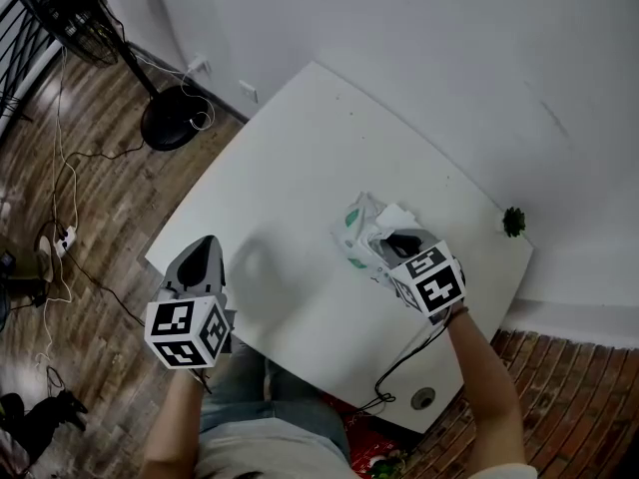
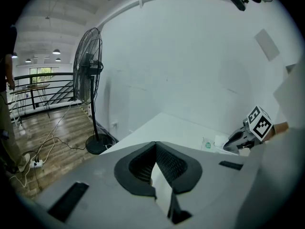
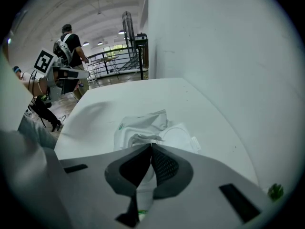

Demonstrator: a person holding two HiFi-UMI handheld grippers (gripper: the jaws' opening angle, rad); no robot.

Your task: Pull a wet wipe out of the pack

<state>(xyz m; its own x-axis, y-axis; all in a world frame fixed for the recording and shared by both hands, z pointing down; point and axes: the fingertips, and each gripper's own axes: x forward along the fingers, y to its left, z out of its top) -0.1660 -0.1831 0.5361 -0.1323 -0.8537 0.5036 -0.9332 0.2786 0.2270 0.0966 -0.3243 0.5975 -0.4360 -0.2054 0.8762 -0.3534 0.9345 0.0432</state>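
Note:
The white wet wipe pack (image 1: pixel 361 236) with green print lies on the white table (image 1: pixel 290 188), right of the middle, its round lid (image 3: pixel 183 135) flipped open. My right gripper (image 1: pixel 401 241) sits right over the pack's opening. Its jaws are together at the tips (image 3: pixel 151 147), pinching the crumpled end of a wet wipe (image 3: pixel 135 138) that sticks up from the pack (image 3: pixel 143 123). My left gripper (image 1: pixel 203 259) hovers by the table's near-left edge, well away from the pack (image 2: pixel 209 145). It is shut (image 2: pixel 155 147) with nothing held.
A standing fan (image 1: pixel 70 8) with a round base (image 1: pixel 175 118) stands on the wooden floor left of the table, cables trailing beside it. A small green plant (image 1: pixel 513 221) sits at the table's far right edge. A black cable (image 1: pixel 399 367) crosses the near edge. A person (image 3: pixel 71 46) stands beyond.

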